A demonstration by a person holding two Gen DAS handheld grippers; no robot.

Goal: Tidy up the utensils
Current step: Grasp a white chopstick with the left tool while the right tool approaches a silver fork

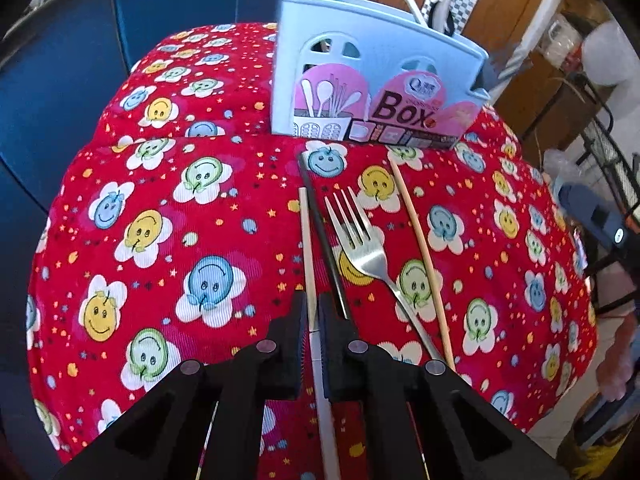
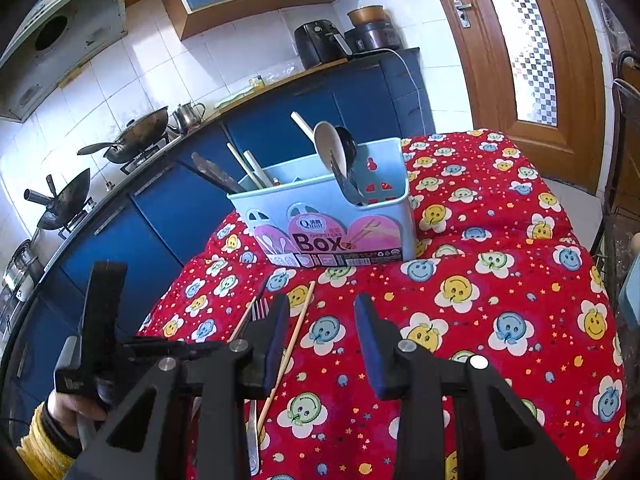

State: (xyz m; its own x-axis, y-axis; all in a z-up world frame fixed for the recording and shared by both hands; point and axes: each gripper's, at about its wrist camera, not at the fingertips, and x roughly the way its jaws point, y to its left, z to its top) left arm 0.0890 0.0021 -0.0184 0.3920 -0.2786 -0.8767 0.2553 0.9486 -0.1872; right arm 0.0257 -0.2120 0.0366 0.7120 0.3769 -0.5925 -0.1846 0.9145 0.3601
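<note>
Risk first. Your left gripper (image 1: 313,312) has its fingers closed on the white chopstick (image 1: 306,240), and the hold sits well back from the far tip. A long thin stick pinched at one spot can pivot between the pads, so the tip may droop or swing as you lift. If it swings right, it meets the black chopstick (image 1: 320,224) lying just beside it, and beyond that the fork (image 1: 370,258); either could be dragged across the red cloth (image 1: 160,208). The cloth looks soft and padded, so pressing down to firm the grip may sink the stick, not seat it.

Next risk: the blue box (image 1: 376,68) at the far edge already holds several items, visible from the right wrist view as spoons (image 2: 336,152) and other handles. A tilted chopstick could catch the rim or knock against those. The box may also slide on the fabric if bumped.

The wooden chopstick (image 1: 420,256) lies right of the fork, apart from your grip, and looks safe for now.

Pose. Left gripper is low over the cloth, pointing toward the box, roughly in line with the white chopstick. Right gripper (image 2: 322,340) hovers higher, fingers spread wide, holding nothing, aimed at the box (image 2: 324,216). Your left hand (image 2: 68,412) shows at the lower left of that view.
</note>
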